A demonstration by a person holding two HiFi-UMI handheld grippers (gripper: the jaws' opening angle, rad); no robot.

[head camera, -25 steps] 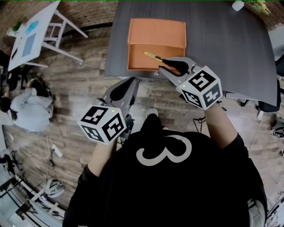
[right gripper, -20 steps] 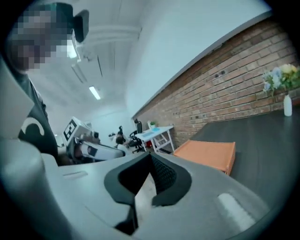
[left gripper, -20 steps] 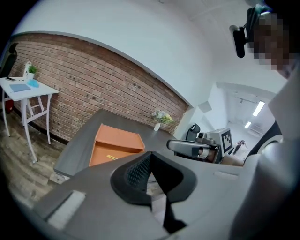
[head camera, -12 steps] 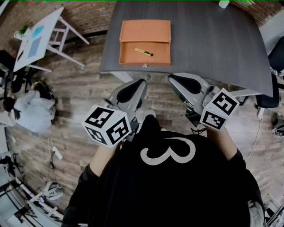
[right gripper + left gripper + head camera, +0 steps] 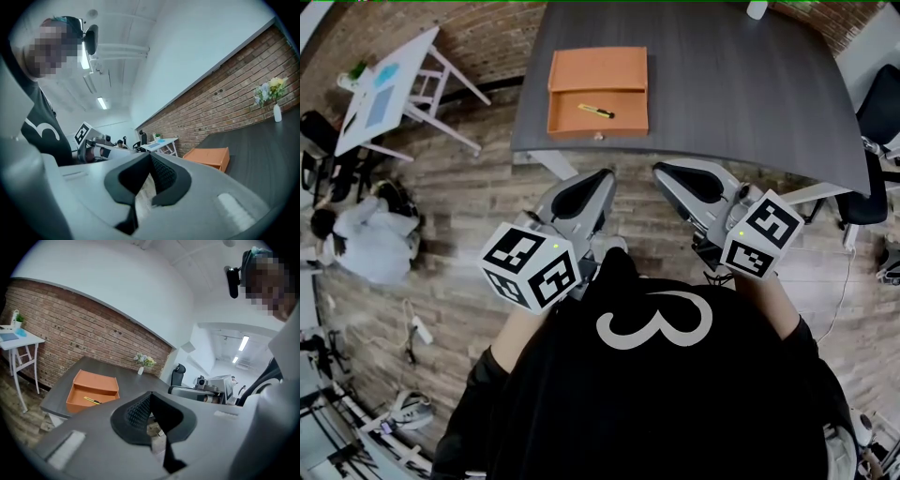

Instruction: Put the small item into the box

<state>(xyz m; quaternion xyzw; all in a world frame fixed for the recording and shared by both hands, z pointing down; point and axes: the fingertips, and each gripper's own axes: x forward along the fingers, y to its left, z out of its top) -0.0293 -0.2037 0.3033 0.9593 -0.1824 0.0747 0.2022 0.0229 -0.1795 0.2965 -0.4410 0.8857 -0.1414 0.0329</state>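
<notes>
An orange box [image 5: 598,94] lies open on the dark grey table [image 5: 741,89], with its lid folded back toward the far side. Inside it rests a small yellow and black item [image 5: 595,112], also visible in the left gripper view as the small item [image 5: 92,401] in the box [image 5: 91,391]. Both grippers are held close to the person's chest, off the table. My left gripper [image 5: 598,178] is shut with nothing in it. My right gripper [image 5: 667,172] is shut and empty too. The right gripper view shows the box [image 5: 209,158] side on.
A white side table [image 5: 389,80] stands at the left on the wooden floor. A white vase with flowers [image 5: 142,363] sits at the table's far edge. A black office chair [image 5: 879,127] stands at the right. Cables and bags lie on the floor at left.
My right gripper let go of the small item in the box, drew back from the table to the chest and shut. The left gripper hardly moved.
</notes>
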